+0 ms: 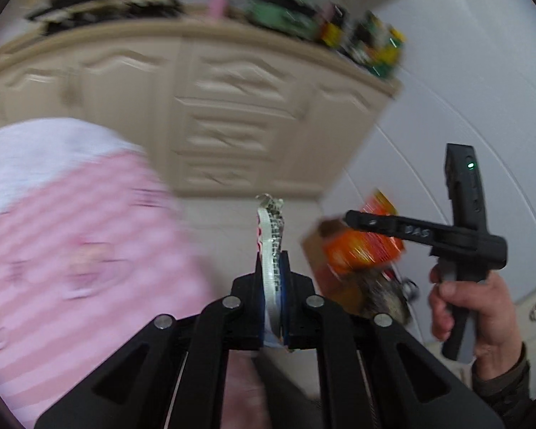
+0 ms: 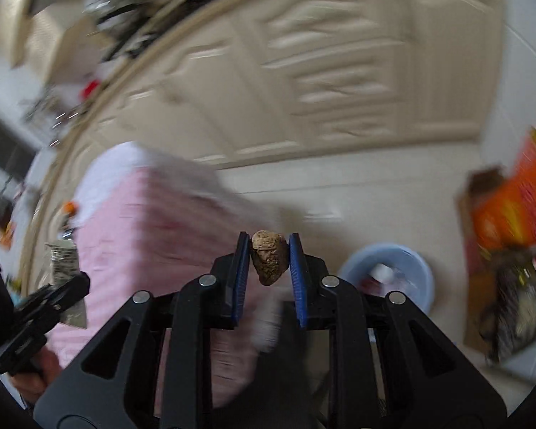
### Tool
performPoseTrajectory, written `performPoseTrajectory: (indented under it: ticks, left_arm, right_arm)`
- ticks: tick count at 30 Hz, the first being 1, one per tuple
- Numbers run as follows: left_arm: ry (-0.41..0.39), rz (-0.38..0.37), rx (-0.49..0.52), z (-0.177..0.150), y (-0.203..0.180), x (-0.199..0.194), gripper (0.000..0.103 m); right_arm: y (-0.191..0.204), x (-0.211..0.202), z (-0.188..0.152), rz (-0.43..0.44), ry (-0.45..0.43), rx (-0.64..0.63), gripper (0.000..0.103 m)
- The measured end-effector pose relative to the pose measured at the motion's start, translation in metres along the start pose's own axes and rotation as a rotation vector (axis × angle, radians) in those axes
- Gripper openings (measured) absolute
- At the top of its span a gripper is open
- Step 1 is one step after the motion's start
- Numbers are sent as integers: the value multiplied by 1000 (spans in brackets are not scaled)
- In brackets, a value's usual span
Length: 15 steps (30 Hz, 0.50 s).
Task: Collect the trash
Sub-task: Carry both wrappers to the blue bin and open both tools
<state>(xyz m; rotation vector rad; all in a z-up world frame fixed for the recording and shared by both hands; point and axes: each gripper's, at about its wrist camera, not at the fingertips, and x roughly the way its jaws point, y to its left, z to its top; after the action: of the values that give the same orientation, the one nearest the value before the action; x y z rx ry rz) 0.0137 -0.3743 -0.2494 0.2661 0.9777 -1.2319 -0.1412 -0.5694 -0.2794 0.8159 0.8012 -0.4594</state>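
Observation:
My left gripper [image 1: 272,261] is shut on a flat, crinkled foil wrapper [image 1: 269,236] that stands up between its blue pads. My right gripper [image 2: 269,250] is shut on a small brown crumpled lump [image 2: 269,256] held between its blue pads. The right gripper also shows from the side in the left wrist view [image 1: 353,218], held in a hand. The left gripper with its wrapper [image 2: 65,261] shows at the left edge of the right wrist view. Both views are blurred by motion.
A pink-and-white striped bedcover [image 1: 71,236] fills the left. A beige cabinet [image 1: 232,114] with clutter on top stands behind. An orange cardboard box [image 2: 511,211] with dark trash lies on the pale floor at right. A light blue basin [image 2: 396,271] holding scraps sits beside it.

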Motion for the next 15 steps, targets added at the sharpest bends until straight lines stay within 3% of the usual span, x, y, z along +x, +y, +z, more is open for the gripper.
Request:
performPoseTrajectory:
  ticks: [5, 12, 13, 14, 15]
  left_arm:
    - [178, -69, 64, 1, -51, 88, 6]
    - [346, -94, 112, -9, -77, 161, 10]
    - [357, -82, 118, -11, -75, 162, 34]
    - [361, -54, 110, -11, -74, 165, 70]
    - [349, -39, 99, -7, -73, 166, 83]
  right_arm:
    - [-56, 13, -17, -39, 47, 114, 22]
    - [-99, 27, -26, -39, 77, 217, 25]
    - [-104, 27, -26, -43, 79, 245, 25]
    - [-109, 27, -27, -57, 78, 263, 34]
    - [-111, 27, -27, -70, 74, 271, 73]
